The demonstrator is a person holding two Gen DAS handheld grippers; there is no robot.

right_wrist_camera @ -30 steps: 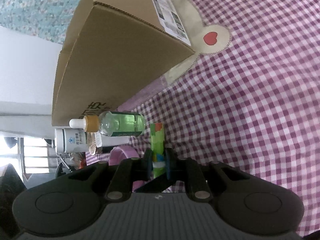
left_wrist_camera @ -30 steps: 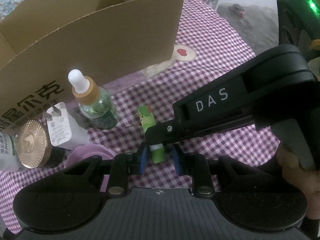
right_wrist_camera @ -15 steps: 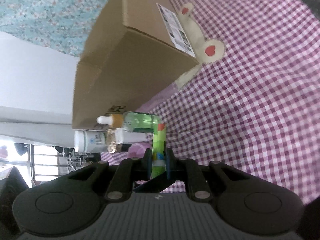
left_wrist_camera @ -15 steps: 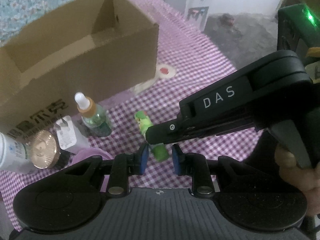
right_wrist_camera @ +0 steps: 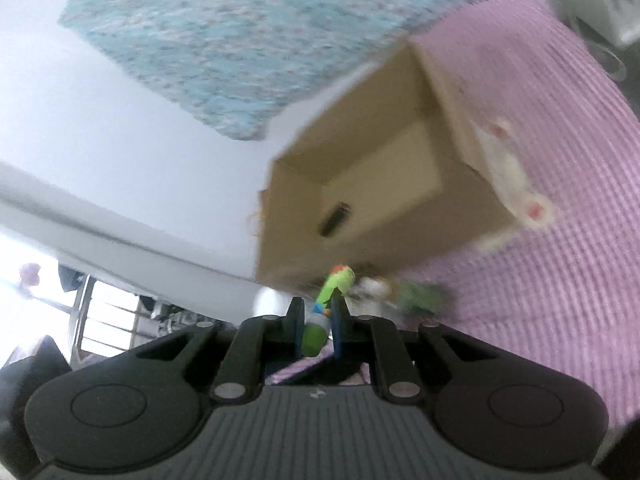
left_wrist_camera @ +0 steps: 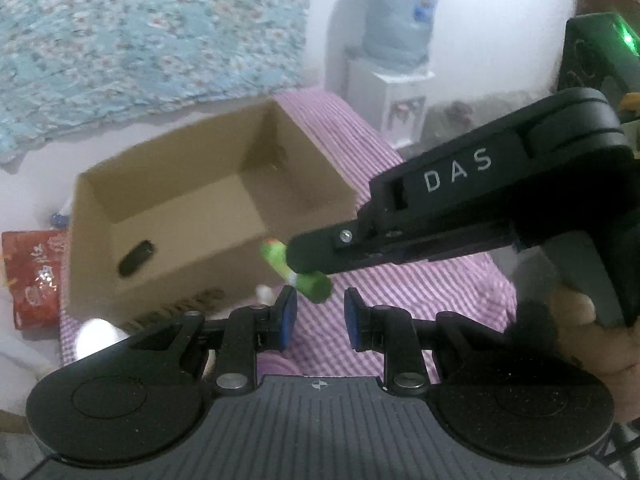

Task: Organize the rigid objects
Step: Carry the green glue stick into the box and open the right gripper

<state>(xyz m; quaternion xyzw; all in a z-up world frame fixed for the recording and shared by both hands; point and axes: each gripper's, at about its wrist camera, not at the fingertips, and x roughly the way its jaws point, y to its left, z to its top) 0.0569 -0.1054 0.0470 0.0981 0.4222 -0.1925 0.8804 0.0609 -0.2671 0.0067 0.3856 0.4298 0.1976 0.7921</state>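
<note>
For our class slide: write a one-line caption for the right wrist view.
Right gripper carries a green tube toward the open cardboard box.

Looks like a lived-in room of a home. Shown by a table under a purple checked cloth (left_wrist_camera: 408, 292), a blue floral fabric (left_wrist_camera: 132, 36) hung on the white wall, a water dispenser (left_wrist_camera: 394, 68) with its big bottle, and a barred window (right_wrist_camera: 100, 320).
</note>
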